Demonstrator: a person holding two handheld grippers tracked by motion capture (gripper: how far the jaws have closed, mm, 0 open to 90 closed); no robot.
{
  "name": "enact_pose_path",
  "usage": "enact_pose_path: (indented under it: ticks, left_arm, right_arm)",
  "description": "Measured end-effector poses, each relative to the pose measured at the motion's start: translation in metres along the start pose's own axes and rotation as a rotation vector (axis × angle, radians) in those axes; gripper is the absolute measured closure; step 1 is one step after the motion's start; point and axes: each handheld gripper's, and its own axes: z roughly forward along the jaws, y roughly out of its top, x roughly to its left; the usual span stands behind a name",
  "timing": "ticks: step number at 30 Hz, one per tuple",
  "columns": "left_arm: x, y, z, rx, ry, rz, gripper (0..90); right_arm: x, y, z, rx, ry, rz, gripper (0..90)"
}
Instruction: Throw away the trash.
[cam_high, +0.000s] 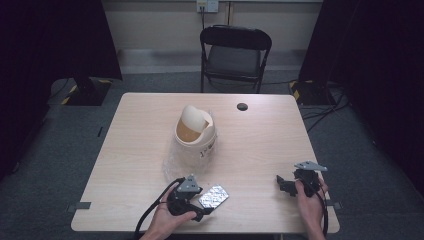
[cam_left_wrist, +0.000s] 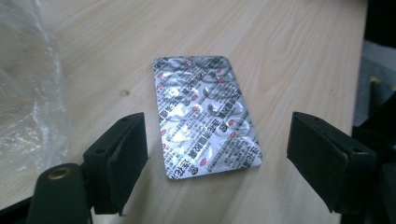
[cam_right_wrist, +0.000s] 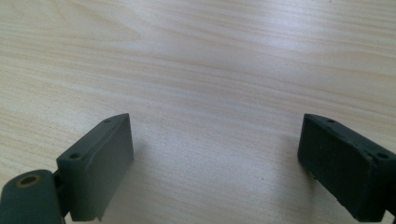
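Left gripper view: a flat, crinkled foil blister pack (cam_left_wrist: 205, 116) lies between the left gripper's (cam_left_wrist: 217, 154) spread jaws, its print perhaps too small to read; the right gripper (cam_right_wrist: 215, 158) gapes over bare woodgrain.

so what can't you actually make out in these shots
- Printed text on the silver foil blister pack: too small and glare-washed in the left gripper view to read.
- Inside of the beige plastic swing-lid bin: the tilted lid hides it in the high view.
- Clear crinkled plastic bag: cut off by the left edge of the left gripper view.
- Label on the bin's front: too small in the high view.
- Left tool: open around the pack, contact unclear.
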Motion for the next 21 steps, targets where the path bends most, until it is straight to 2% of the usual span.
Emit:
enact_pose_path:
  ticks: [7, 8, 12, 13, 14, 15, 16, 17, 21]
  left_arm:
    - [-0.005, 0.0, 0.013, 0.002, 0.021, 0.008, 19.8]
    - [-0.008, -0.001, 0.015, 0.006, 0.046, 0.041, 19.1]
    - [-0.012, -0.002, 0.016, 0.011, 0.073, 0.071, 19.1]
    - [-0.013, -0.002, 0.016, 0.009, 0.09, 0.08, 20.2]
    - [-0.013, -0.003, 0.015, 0.01, 0.108, 0.097, 25.9]
    - [-0.013, -0.003, 0.015, -0.001, 0.098, 0.091, 31.0]
    - [-0.011, -0.002, 0.014, 0.012, 0.099, 0.101, 32.8]
    - [-0.01, -0.002, 0.015, -0.002, 0.097, 0.096, 33.5]
    - [-0.008, -0.002, 0.014, 0.004, 0.1, 0.099, 33.6]
  right_arm:
    - [0.0, 0.0, 0.0, 0.0, 0.0, 0.0, 9.8]
    - [0.0, 0.0, 0.0, 0.0, 0.0, 0.0, 9.8]
    - [0.0, 0.0, 0.0, 0.0, 0.0, 0.0, 9.8]
    - [0.0, 0.0, 0.0, 0.0, 0.0, 0.0, 9.7]
    - [0.0, 0.0, 0.0, 0.0, 0.0, 0.0, 9.8]
    - [0.0, 0.0, 0.0, 0.0, 0.0, 0.0, 9.7]
    - [0.0, 0.0, 0.0, 0.0, 0.0, 0.0, 9.7]
    - [0.0, 0.0, 0.0, 0.0, 0.0, 0.0, 9.7]
    - [0.0, 0.0, 0.0, 0.0, 0.0, 0.0, 9.7]
